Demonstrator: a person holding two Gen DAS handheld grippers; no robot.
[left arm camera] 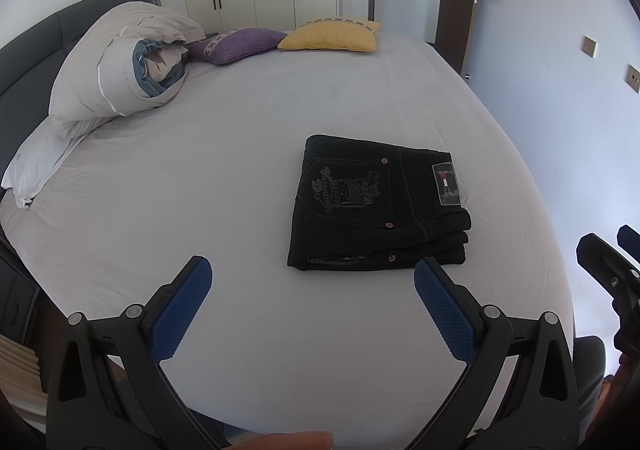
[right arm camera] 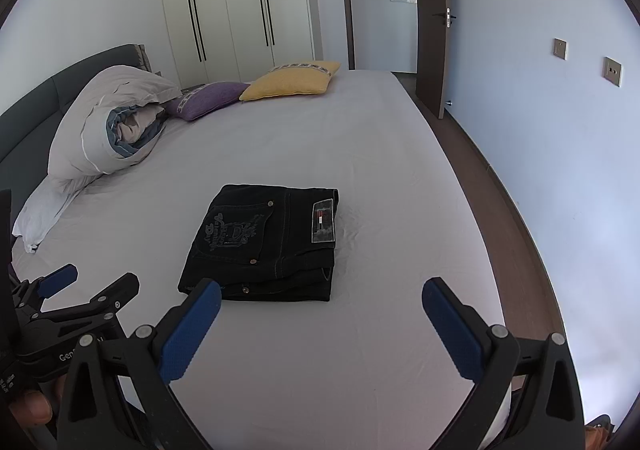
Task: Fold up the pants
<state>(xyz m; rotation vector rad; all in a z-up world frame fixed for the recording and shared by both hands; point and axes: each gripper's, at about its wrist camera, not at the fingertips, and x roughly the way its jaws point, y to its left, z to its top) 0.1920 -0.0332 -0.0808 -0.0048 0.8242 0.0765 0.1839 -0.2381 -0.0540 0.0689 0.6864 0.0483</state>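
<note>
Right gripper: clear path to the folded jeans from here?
Probably yes. The right gripper is open, the folded black jeans lie just ahead on the bed sheet, and nothing sits between.

right tool (left arm camera: 612, 250) cut by frame edge, pants (left arm camera: 380, 206) pocket embroidery partly illegible, lower folds hidden

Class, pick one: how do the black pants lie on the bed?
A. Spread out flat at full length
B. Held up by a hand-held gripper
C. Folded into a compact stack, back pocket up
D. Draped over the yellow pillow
C: the pants sit folded in layers on the bed, embroidered pocket and label on top, with both hand-held grippers open and clear of them.
</note>
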